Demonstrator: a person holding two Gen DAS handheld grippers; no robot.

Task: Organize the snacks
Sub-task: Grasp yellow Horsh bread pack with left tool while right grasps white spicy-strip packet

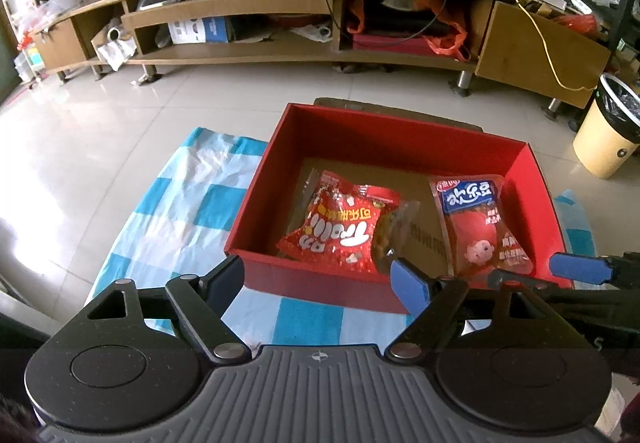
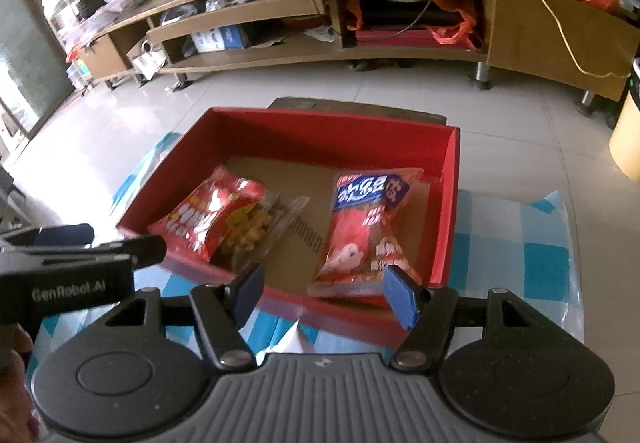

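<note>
Snack packets (image 1: pixel 340 225) (image 2: pixel 360 227) lie in red box (image 1: pixel 400 139); both grippers (image 1: pixel 320 283) (image 2: pixel 324 289) empty.

black housing of the left tongs (image 2: pixel 68 289): "GenRobot.AI" in pale letters, easy to read in the right wrist view

red crinkly foil snack bag (image 1: pixel 340 227): big white cartoon lettering, upside down, can't make it out

red plastic snack bag with the blue top band (image 1: pixel 478 219): white Chinese characters on the blue, upside down, looks like 欢乐豆, not sure

brown cardboard floor of the red box (image 2: pixel 306 233): one row of dark print, too small to read

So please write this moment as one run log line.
left gripper: open, empty | right gripper: open, empty | red box: two snack bags inside
</note>
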